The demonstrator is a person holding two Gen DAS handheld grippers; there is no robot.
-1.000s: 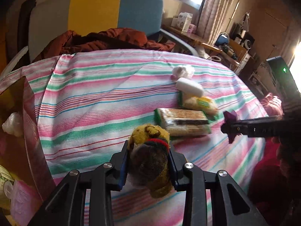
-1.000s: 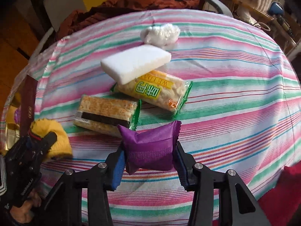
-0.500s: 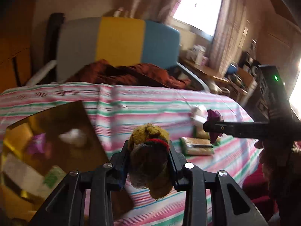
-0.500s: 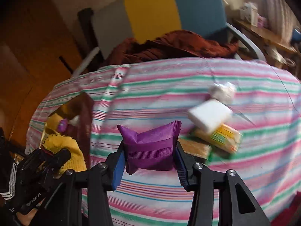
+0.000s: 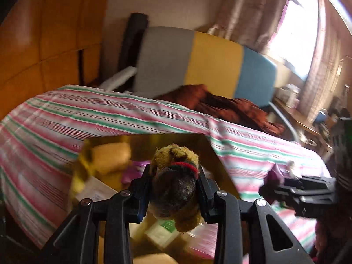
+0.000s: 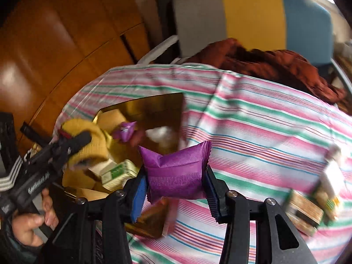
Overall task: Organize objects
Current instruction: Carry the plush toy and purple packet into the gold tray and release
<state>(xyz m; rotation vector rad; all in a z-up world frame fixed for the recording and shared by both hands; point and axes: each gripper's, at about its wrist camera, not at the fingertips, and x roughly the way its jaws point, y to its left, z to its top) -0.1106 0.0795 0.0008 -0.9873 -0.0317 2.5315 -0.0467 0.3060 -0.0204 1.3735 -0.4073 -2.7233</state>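
Note:
My left gripper (image 5: 175, 187) is shut on a yellow plush toy (image 5: 176, 176) with a red collar and holds it over the gold box (image 5: 209, 151). From the right wrist view the toy (image 6: 88, 140) hangs above the box (image 6: 154, 107), which holds a purple packet (image 6: 125, 132), a white wad and green-and-white packs (image 6: 116, 173). My right gripper (image 6: 175, 176) is shut on a purple snack packet (image 6: 176, 171), held above the box's right edge. It also shows in the left wrist view (image 5: 275, 176).
The box sits on a striped tablecloth (image 6: 264, 132). Cracker packs (image 6: 303, 211) and a white block (image 6: 330, 176) lie at the right. A chair (image 6: 250, 15) with a rust-brown cloth (image 6: 275, 63) stands behind the table. Wooden panelling (image 6: 55, 44) is at the left.
Both grippers have swung left, carrying their loads from the cracker packs to above the gold box. Both grips are unchanged.

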